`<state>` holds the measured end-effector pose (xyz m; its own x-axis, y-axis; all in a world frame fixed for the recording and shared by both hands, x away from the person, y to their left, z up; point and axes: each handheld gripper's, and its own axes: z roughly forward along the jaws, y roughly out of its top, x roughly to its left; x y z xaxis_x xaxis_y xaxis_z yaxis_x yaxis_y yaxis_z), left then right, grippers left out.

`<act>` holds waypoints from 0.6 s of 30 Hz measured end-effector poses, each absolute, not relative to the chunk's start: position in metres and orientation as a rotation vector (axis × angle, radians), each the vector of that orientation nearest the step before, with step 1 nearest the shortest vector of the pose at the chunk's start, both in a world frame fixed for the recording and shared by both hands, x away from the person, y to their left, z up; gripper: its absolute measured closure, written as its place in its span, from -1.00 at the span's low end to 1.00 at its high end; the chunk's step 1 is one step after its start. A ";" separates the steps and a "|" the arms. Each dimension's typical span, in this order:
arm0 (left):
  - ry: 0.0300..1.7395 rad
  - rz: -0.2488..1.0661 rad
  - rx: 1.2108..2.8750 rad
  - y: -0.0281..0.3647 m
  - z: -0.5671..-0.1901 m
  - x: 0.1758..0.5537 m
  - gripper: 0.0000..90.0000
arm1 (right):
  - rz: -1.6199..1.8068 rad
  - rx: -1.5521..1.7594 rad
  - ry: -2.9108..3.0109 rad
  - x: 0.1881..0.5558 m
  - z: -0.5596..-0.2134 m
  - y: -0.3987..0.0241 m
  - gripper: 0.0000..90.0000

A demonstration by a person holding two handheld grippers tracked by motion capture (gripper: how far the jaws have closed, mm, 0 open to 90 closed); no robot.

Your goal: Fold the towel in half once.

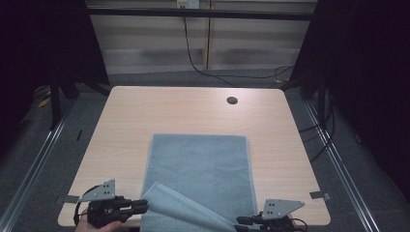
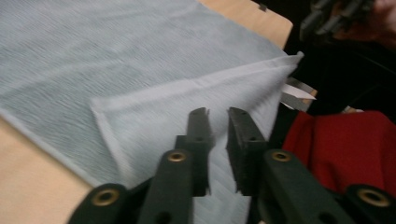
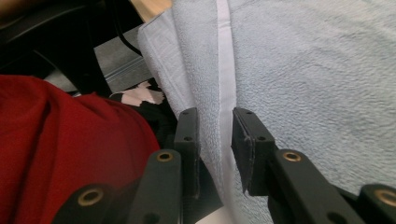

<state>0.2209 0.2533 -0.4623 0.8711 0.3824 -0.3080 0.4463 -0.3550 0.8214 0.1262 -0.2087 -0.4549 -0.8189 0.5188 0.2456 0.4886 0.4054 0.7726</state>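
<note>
Wooden bench (image 1: 145, 111) holds a grey towel (image 1: 203, 164). Left tongs (image 1: 138, 208) pinch its near left corner, folded over; right tongs (image 1: 244, 221) pinch the near right edge. I think folding has only begun.

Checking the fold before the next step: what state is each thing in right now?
Towel: flat on the table, near edge lifted and folded over, paler underside up.
Left tool: jaws narrowly apart around the towel's lifted edge; whether they pinch it cannot be told.
Right tool: jaws narrowly apart with the towel's hem between them; grip cannot be told.
Table: bare around the towel, cable hole open.
</note>
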 end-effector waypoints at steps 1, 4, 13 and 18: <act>0.614 -0.073 1.985 0.252 -0.463 0.228 0.50 | 1.422 0.937 2.594 0.128 -0.454 -0.210 0.59; 0.693 -0.045 1.988 0.245 -0.469 0.264 0.36 | 1.430 0.980 2.531 0.145 -0.457 -0.213 0.56; 0.831 0.019 2.044 0.207 -0.486 0.347 0.31 | 1.318 1.095 2.491 0.256 -0.479 -0.206 0.42; 0.853 0.090 2.100 0.203 -0.503 0.353 0.31 | 1.246 1.148 2.422 0.294 -0.487 -0.199 0.35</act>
<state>0.3525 0.2031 -0.5034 0.7650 0.6023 -0.2280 0.5415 -0.4099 0.7340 0.2936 -0.1990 -0.4871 -0.6839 0.7087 0.1732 0.5530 0.3488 0.7567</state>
